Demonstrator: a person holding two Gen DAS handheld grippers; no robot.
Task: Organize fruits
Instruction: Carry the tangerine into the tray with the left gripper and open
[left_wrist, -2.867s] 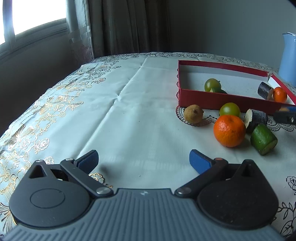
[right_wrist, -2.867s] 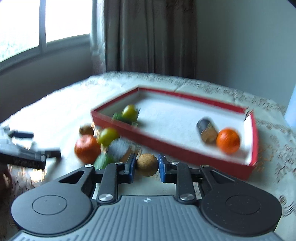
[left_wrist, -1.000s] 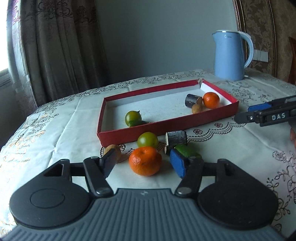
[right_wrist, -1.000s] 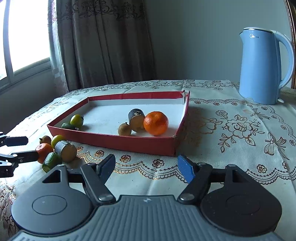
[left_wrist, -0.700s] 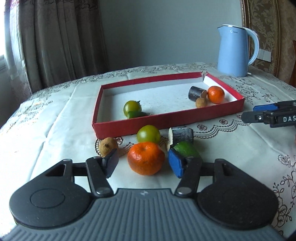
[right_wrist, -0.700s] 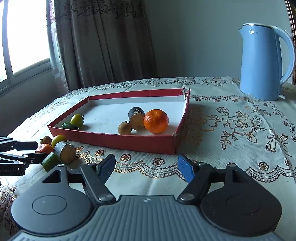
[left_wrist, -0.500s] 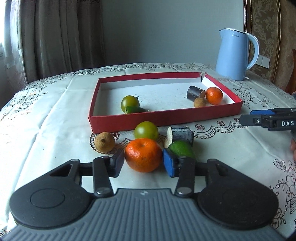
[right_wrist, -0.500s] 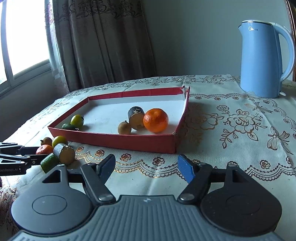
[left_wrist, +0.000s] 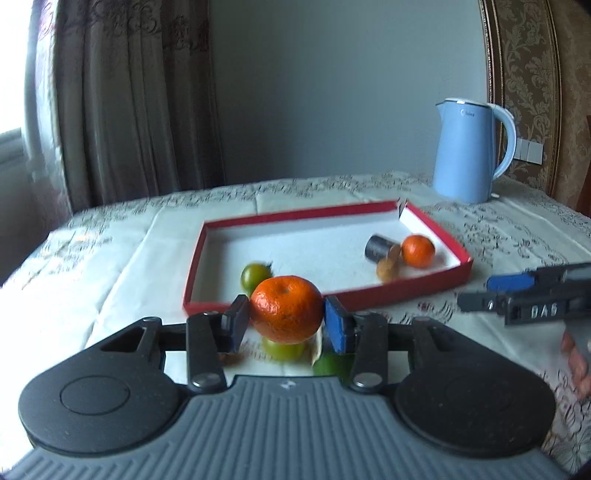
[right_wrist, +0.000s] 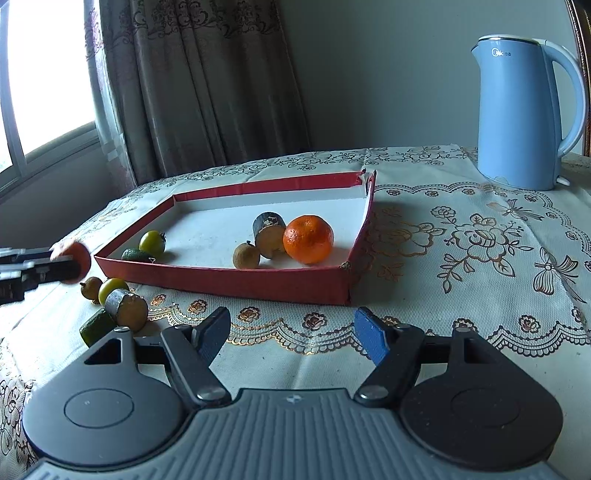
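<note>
My left gripper (left_wrist: 284, 323) is shut on a big orange tangerine (left_wrist: 286, 309) and holds it lifted off the cloth, in front of the red tray (left_wrist: 388, 290). Below it on the table lie a green tomato (left_wrist: 282, 350), a green fruit piece (left_wrist: 332, 365) and a small brown fruit (left_wrist: 231, 357). Inside the tray are a green tomato (right_wrist: 152, 242), a second tangerine (right_wrist: 308, 239), a dark cut cylinder (right_wrist: 269, 229) and a brown fruit (right_wrist: 246, 254). My right gripper (right_wrist: 291, 332) stands open over the cloth near the tray's front corner, nothing between its fingers.
A light blue kettle (right_wrist: 524, 110) stands at the back right of the table. On the cloth left of the tray lie a dark cut cylinder (right_wrist: 125, 308) and a green piece (right_wrist: 96, 326). Curtains and a window are behind; the table edge falls off at left.
The left gripper closed its jaws onto the tangerine and lifted it off the cloth toward the tray. The right gripper has stayed where it was, still open.
</note>
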